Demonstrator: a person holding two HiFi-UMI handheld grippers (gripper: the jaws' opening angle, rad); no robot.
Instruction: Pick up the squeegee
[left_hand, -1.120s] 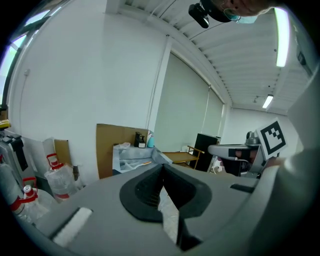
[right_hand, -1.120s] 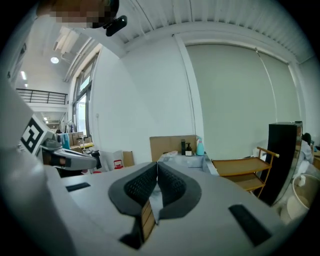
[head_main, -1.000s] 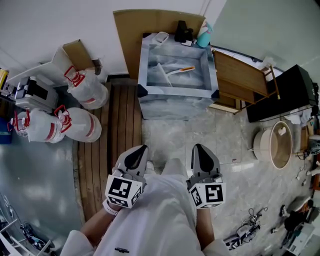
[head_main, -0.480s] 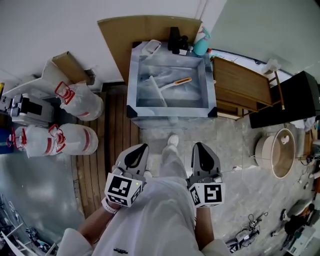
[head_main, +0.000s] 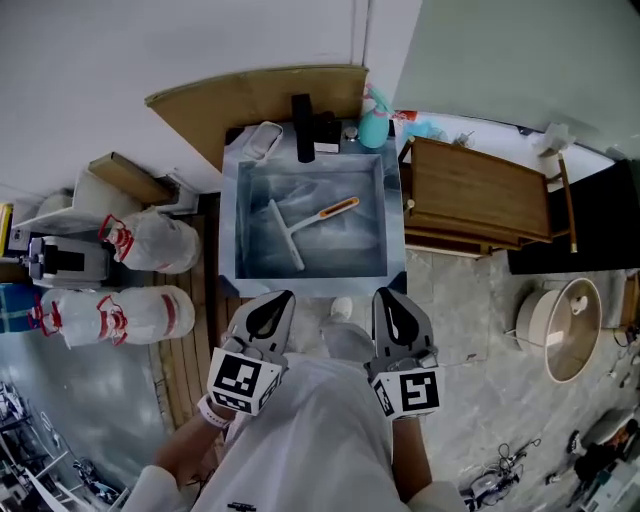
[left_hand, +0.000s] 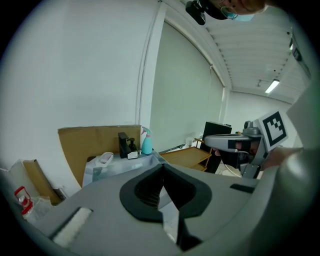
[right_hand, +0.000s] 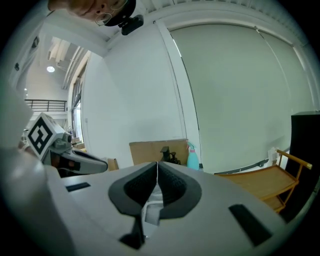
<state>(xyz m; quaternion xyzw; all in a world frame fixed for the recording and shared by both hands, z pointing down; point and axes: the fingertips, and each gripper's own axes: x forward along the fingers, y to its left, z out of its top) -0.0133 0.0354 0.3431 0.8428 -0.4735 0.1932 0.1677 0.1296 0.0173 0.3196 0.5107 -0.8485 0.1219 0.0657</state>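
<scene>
Left gripper (head_main: 275, 305): jaws together, nothing between them; held low at the person's left, tip aimed toward the basin.
Right gripper (head_main: 390, 305): jaws together, nothing between them; level with the left one, apart from it, also aimed toward the basin.
Squeegee (head_main: 290, 235): lies flat on the basin floor, left of centre; white blade runs near to far, orange-ended handle angles off to the far right; well apart from both grippers.
Basin (head_main: 228, 230): square, grey, glossy lining; stands just beyond the gripper tips, against the wall.
Black dispenser (head_main: 302, 130): upright on the far rim of the basin.
White dish (head_main: 263, 140): on the far rim, left of the dispenser.
Teal spray bottle (head_main: 373, 120): upright at the far right corner of the rim.
Cardboard sheet (head_main: 250, 100): stands behind the basin, against the wall.
Wooden rack (head_main: 480, 195): just right of the basin.
White sacks (head_main: 150, 240): two, with red handles, on the floor left of the basin.
Round bin (head_main: 560, 325): on the tiled floor, far right.
Person: white clothing at the lower centre, one hand behind each gripper.
</scene>
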